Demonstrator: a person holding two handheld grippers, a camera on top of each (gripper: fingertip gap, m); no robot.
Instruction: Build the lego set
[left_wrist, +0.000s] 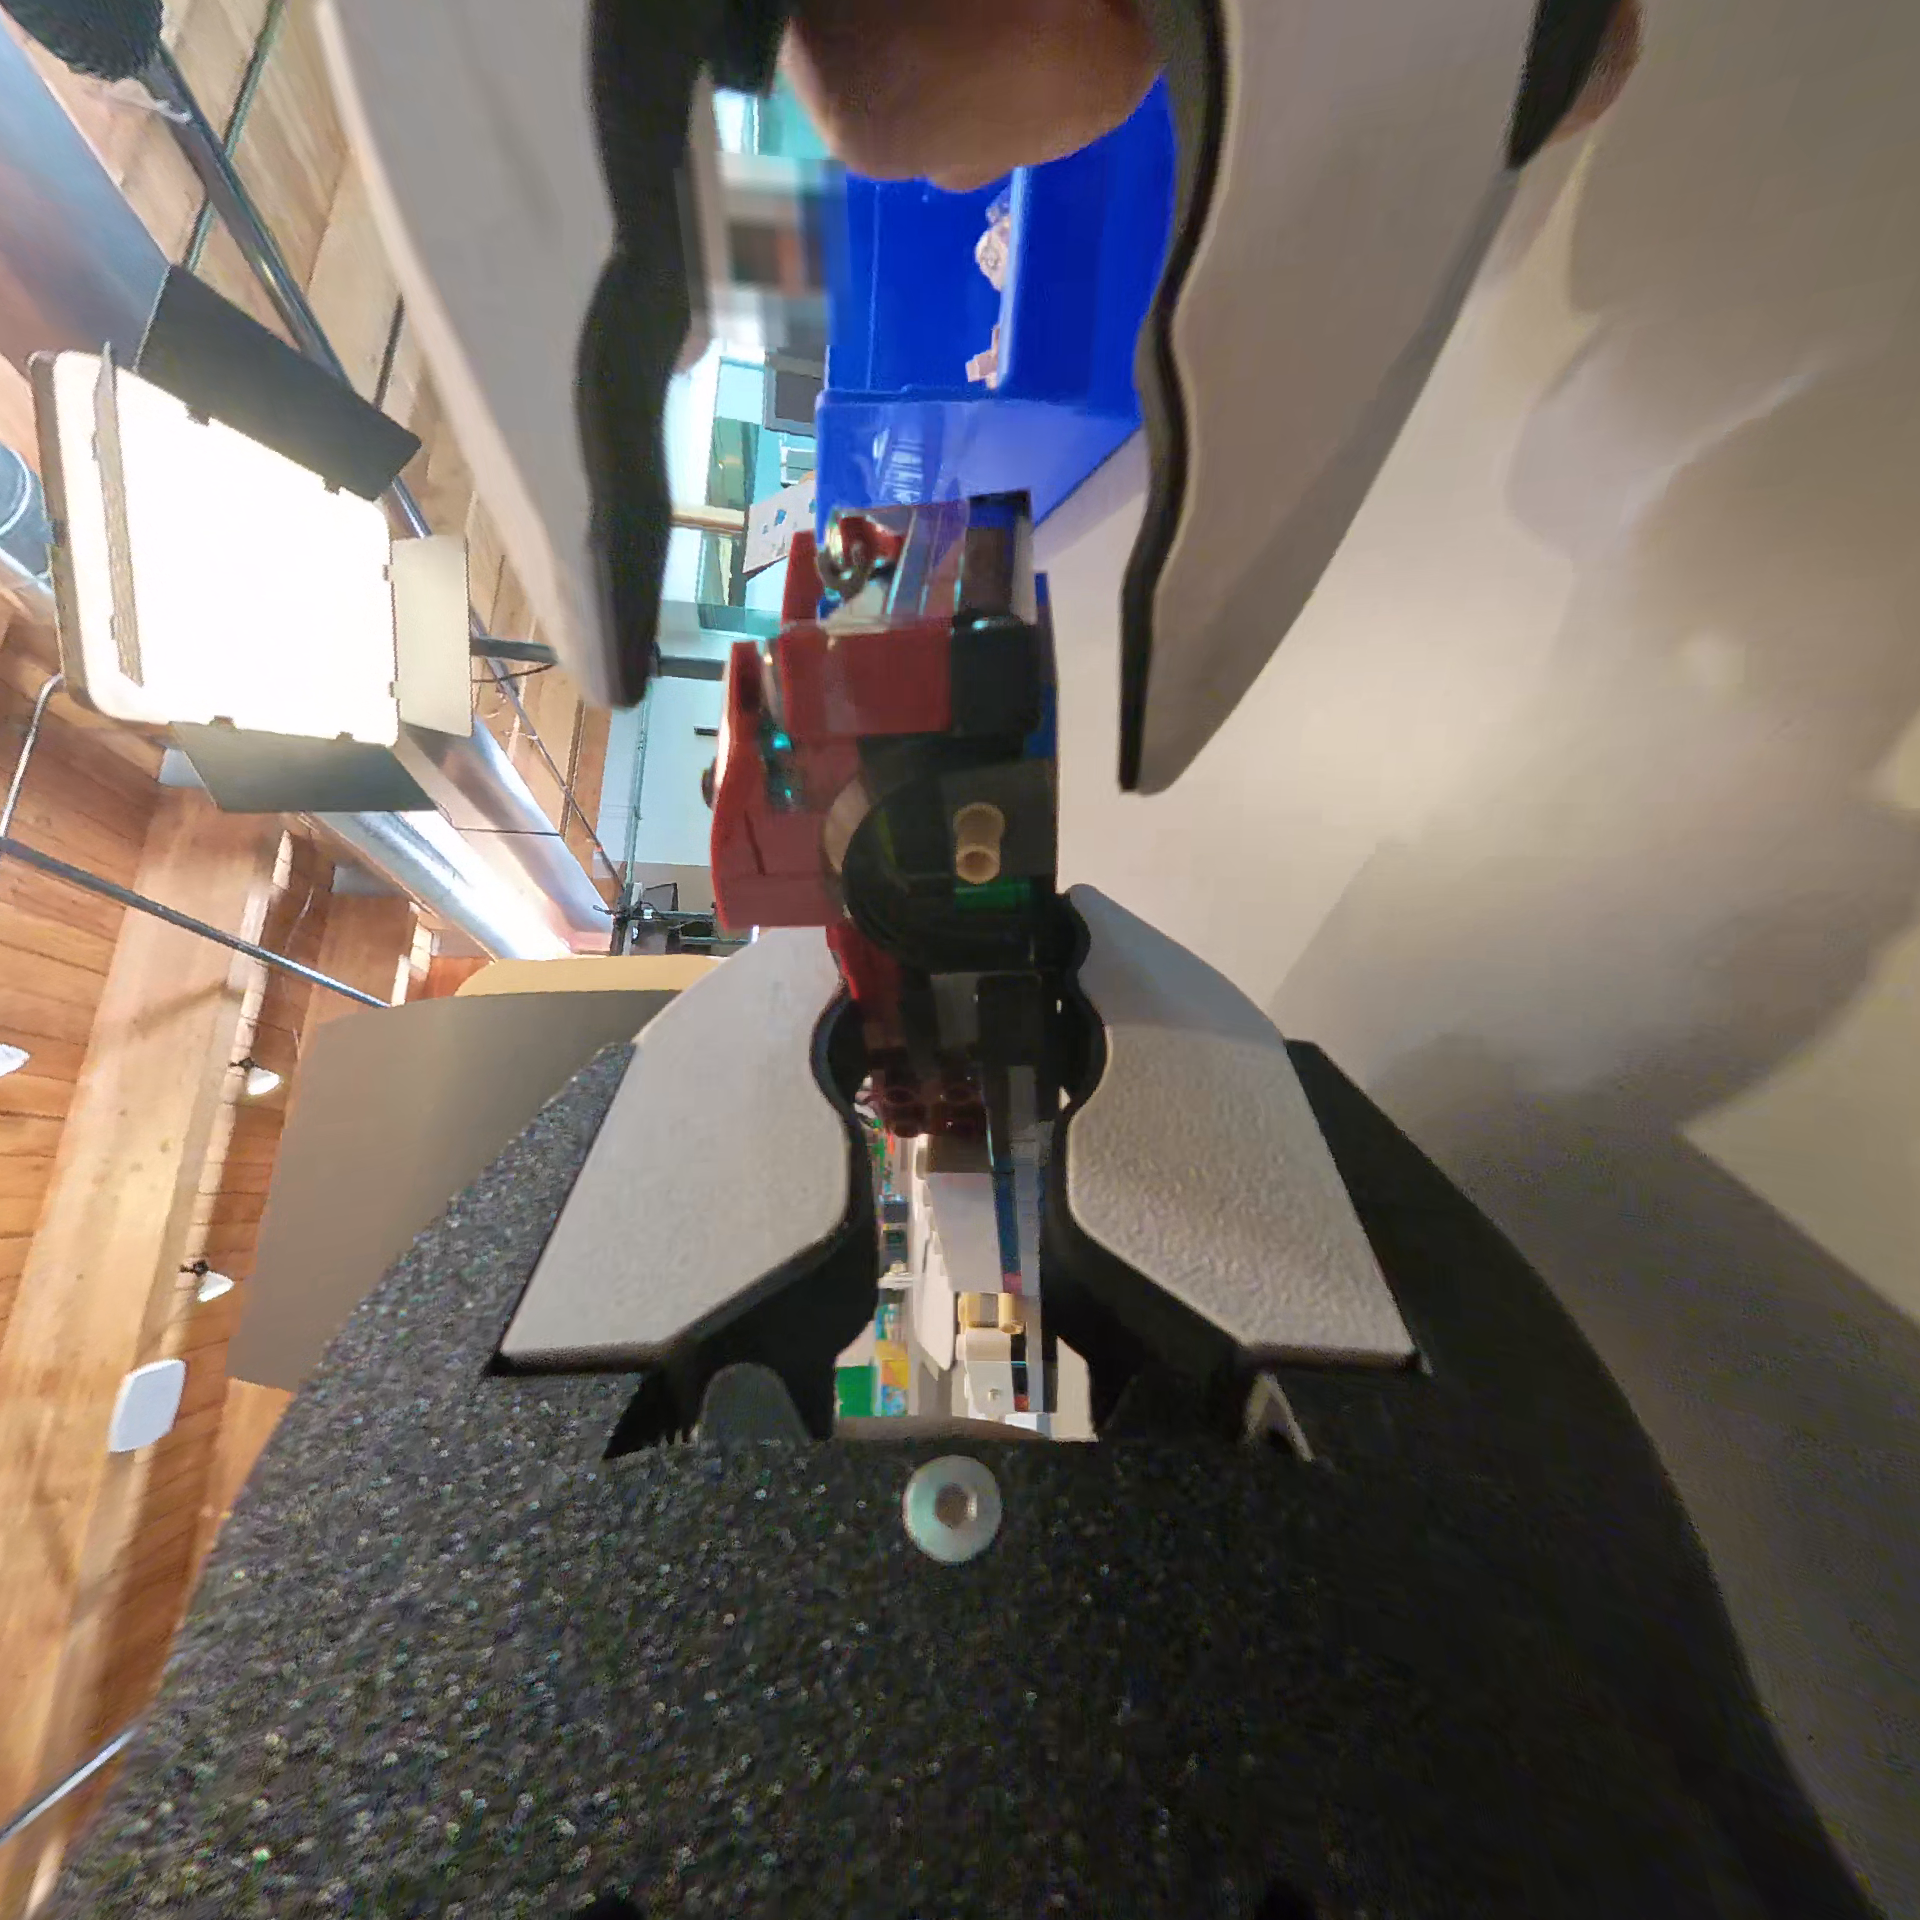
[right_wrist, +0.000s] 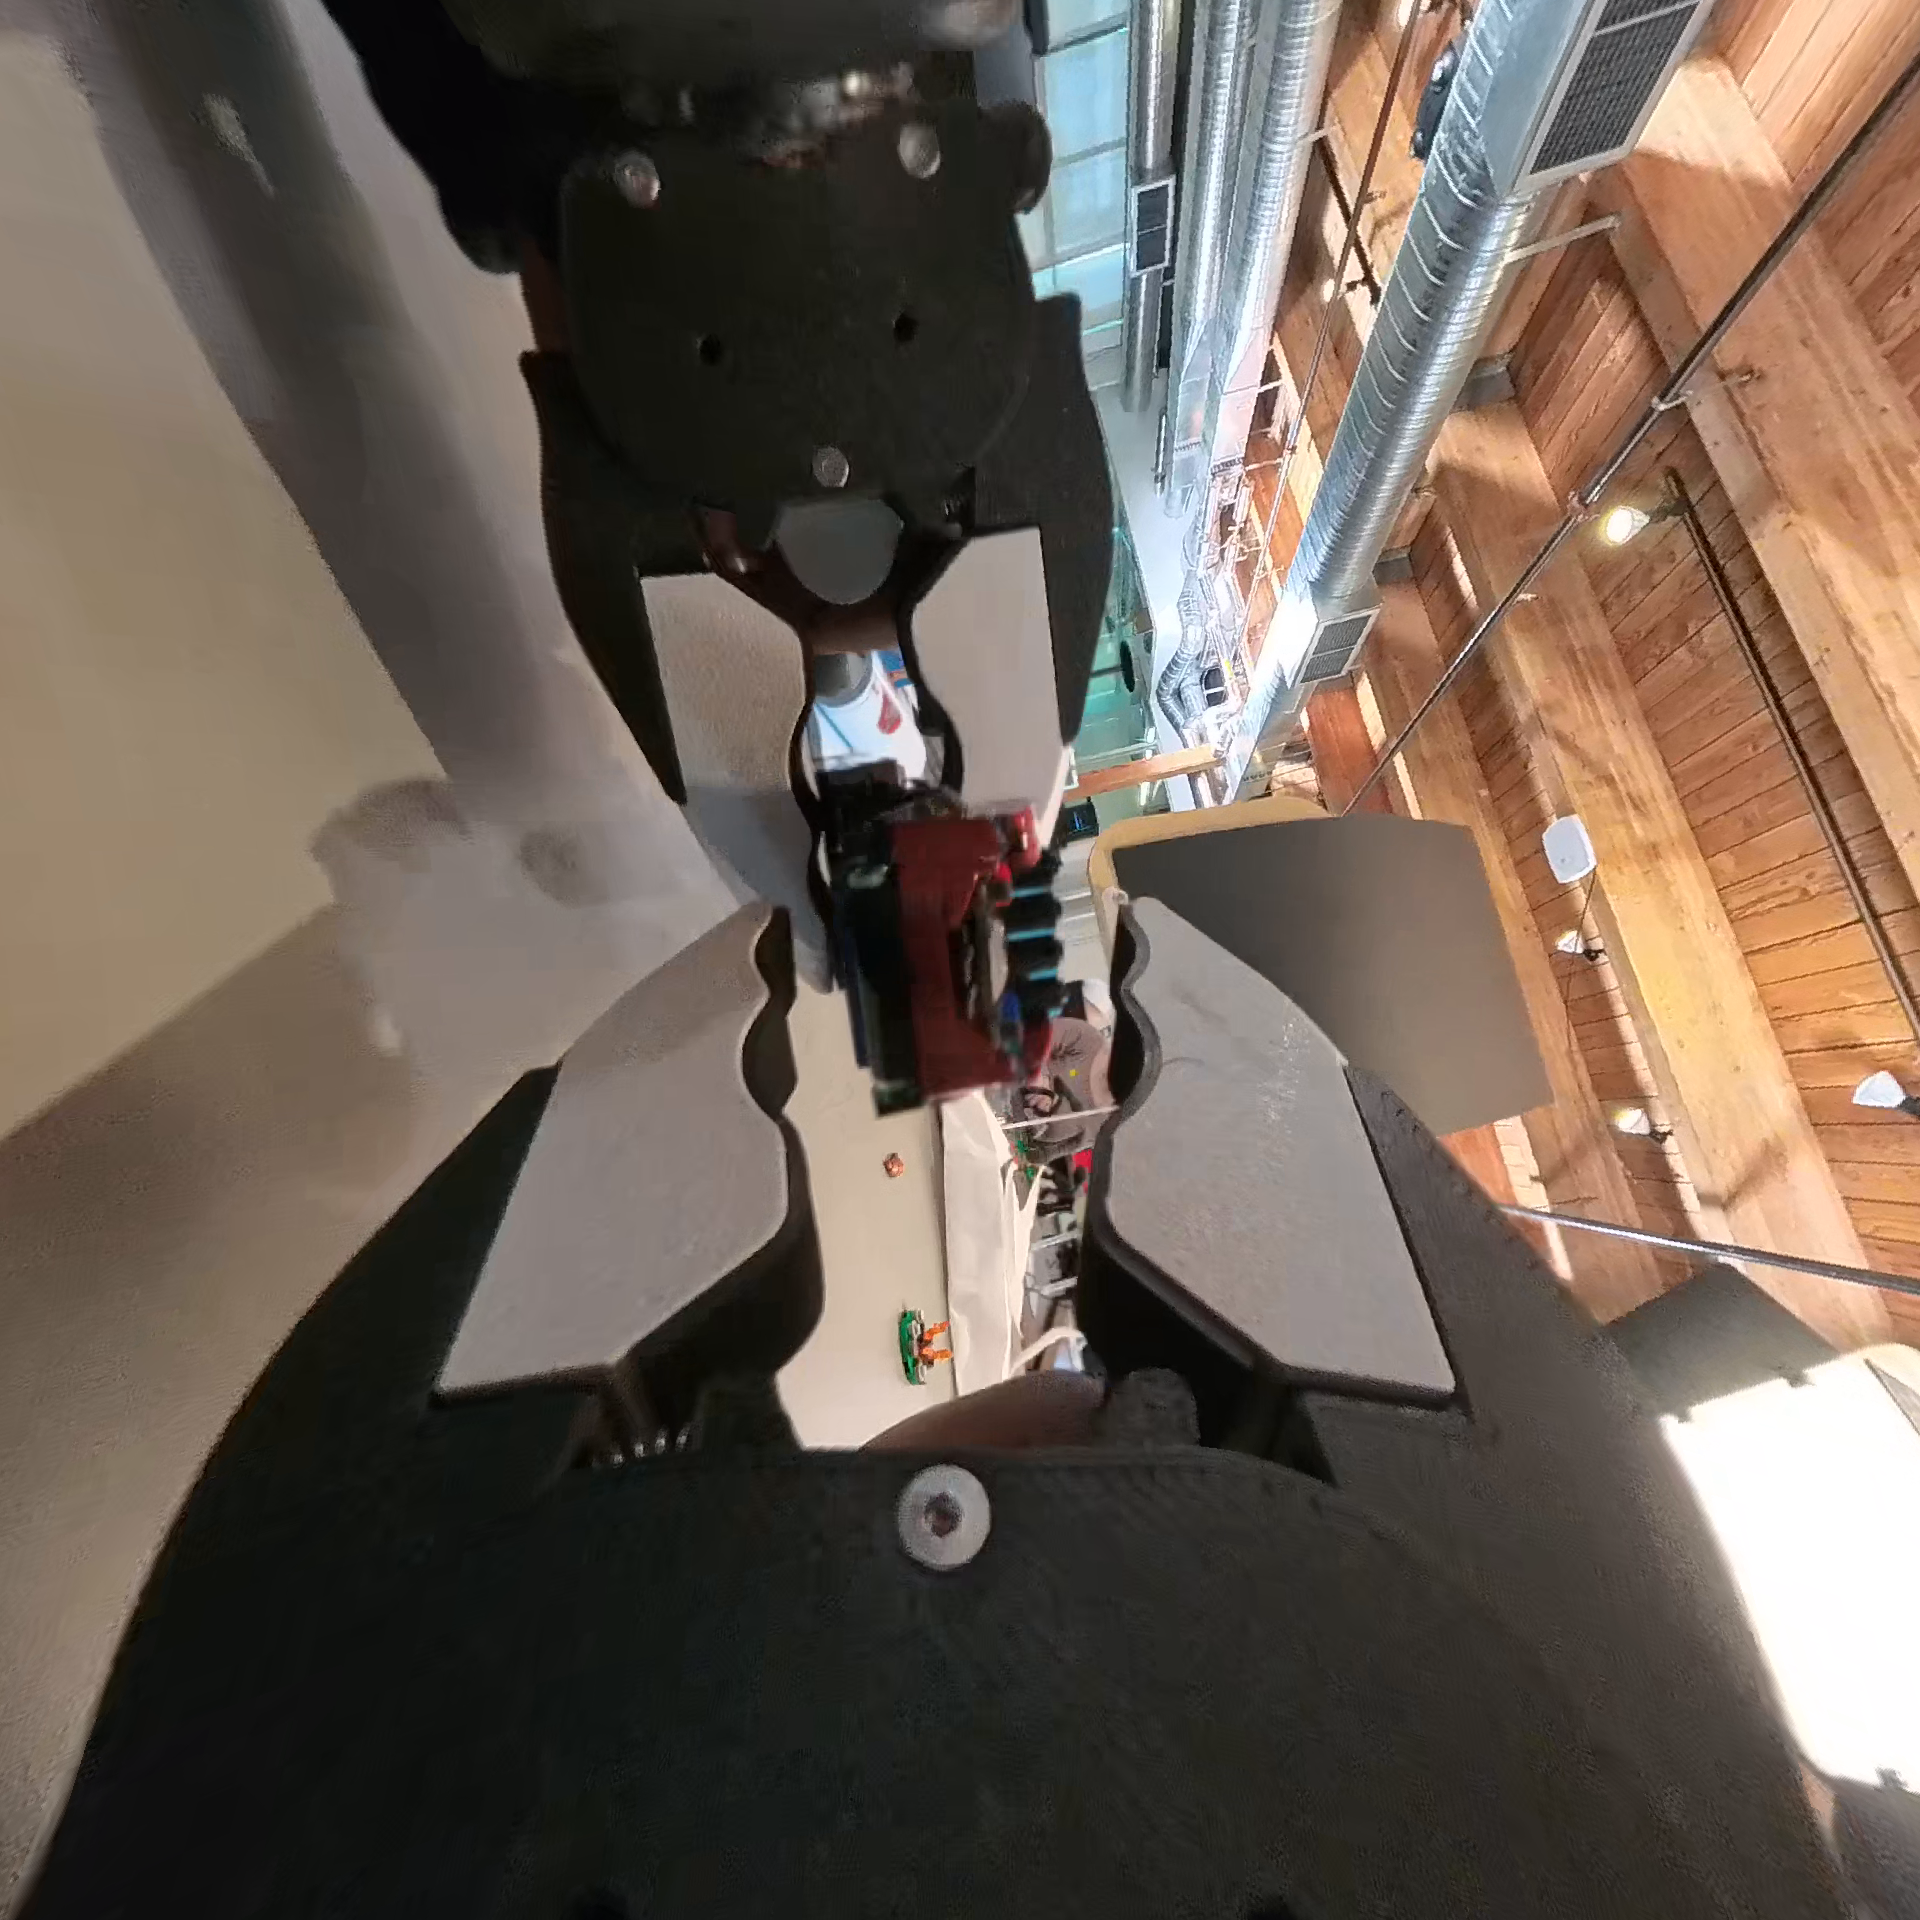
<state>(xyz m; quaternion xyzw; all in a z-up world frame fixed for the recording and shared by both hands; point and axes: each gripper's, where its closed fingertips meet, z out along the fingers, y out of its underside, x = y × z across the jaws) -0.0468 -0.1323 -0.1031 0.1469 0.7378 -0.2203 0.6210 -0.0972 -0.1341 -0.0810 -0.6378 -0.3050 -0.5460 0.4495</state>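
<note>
Brick model (left_wrist: 914, 748) — left tool's (left_wrist: 956, 997) grip

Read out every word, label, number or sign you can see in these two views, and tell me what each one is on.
No text is readable in either view.
Red and black toy-brick model: no lettering shows.
Blue bin: no label shows.
White sheet behind the model: small marks, too blurred to read.
White object with a red mark: too small and blurred to read.
</note>
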